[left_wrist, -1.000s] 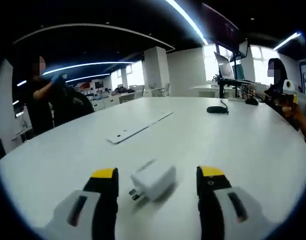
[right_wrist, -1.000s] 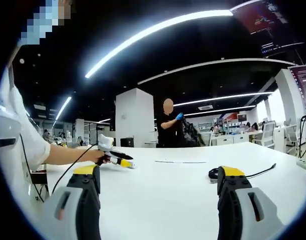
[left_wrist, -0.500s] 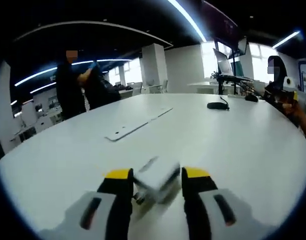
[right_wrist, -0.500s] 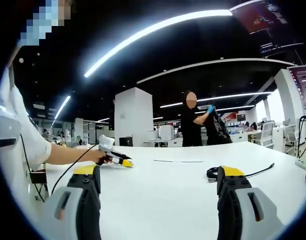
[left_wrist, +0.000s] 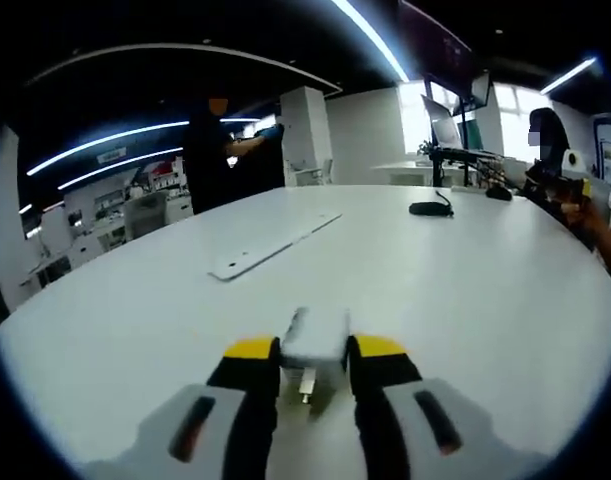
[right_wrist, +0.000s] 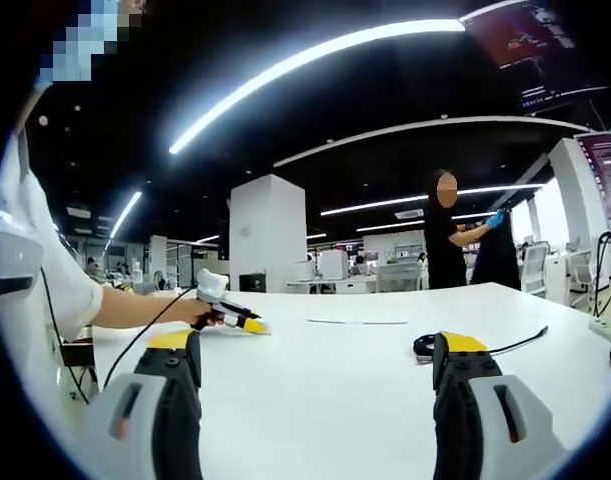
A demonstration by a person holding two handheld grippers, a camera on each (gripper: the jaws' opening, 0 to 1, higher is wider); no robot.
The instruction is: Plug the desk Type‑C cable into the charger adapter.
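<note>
Gripping white charger adapter [left_wrist: 315, 337], left claw [left_wrist: 316, 349], right claw [right_wrist: 320, 352] wide, white table [left_wrist: 465, 290]

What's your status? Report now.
Left gripper shut on the charger, on the table. Right gripper open, empty. Cable coiled across the table, untouched. Nothing between.

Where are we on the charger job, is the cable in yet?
Not yet. Done: the left gripper has shut on the white charger adapter on the table. In hand: that grasp. Left: the right gripper is open and empty, and the black Type-C cable lies coiled, untouched and unplugged.
</note>
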